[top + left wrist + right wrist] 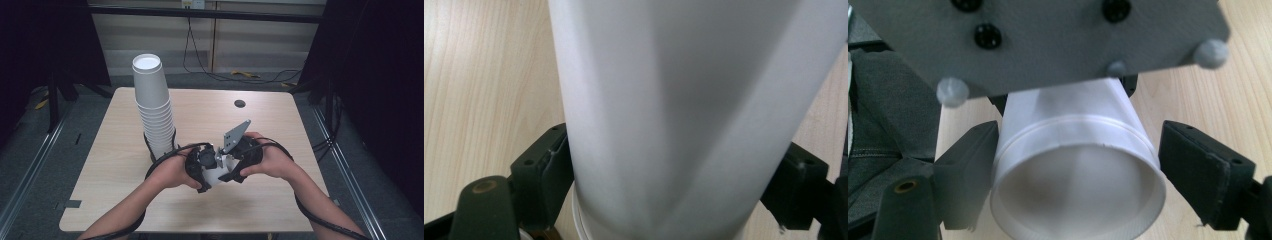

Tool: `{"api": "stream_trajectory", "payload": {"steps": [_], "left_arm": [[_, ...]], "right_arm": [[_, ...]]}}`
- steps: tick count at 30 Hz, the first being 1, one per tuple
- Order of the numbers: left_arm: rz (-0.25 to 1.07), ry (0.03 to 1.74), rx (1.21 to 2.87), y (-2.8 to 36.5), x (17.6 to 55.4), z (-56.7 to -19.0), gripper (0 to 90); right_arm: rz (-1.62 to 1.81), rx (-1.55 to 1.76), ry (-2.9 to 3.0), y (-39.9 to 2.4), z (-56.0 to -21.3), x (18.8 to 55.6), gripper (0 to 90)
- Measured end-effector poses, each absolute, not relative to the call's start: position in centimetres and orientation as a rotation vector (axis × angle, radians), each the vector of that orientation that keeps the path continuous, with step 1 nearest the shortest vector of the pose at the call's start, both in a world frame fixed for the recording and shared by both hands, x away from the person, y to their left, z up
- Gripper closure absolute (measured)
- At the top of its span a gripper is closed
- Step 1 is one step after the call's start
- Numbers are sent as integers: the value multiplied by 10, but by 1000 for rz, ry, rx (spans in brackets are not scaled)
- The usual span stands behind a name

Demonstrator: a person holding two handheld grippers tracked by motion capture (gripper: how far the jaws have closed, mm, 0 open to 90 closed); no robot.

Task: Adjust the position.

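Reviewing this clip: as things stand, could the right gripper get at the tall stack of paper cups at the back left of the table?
Probably not directly. The right gripper has a white cup between its jaws, and the left gripper, shut on that cup, sits between it and the cup stack. It would need to back off and go around.

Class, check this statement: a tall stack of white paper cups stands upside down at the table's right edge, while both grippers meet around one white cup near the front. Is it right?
One detail is wrong. In the high view the stack of white paper cups stands upside down left of the table's middle, not at its right edge. The left gripper and right gripper do meet around one white cup near the front.
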State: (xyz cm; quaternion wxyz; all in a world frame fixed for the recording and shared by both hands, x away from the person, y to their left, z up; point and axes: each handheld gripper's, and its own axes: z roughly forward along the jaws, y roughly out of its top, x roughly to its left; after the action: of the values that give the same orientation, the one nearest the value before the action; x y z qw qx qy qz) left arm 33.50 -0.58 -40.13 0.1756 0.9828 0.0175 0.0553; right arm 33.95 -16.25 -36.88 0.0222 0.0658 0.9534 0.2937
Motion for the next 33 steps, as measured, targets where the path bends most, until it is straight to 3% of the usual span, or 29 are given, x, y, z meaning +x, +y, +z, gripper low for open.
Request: {"api": "stream_trajectory", "payload": {"steps": [3, 16, 33], "left_arm": [[166, 21, 2799, -7, 336, -400, 190], [160, -3, 2769, -4, 338, -397, 194], [83, 41, 2629, 6, 345, -395, 84]], "right_arm": [[893, 184, 2980, -162, -369, 339, 238], [922, 216, 2987, -164, -372, 340, 261], [965, 282, 2971, -175, -371, 340, 258]]}}
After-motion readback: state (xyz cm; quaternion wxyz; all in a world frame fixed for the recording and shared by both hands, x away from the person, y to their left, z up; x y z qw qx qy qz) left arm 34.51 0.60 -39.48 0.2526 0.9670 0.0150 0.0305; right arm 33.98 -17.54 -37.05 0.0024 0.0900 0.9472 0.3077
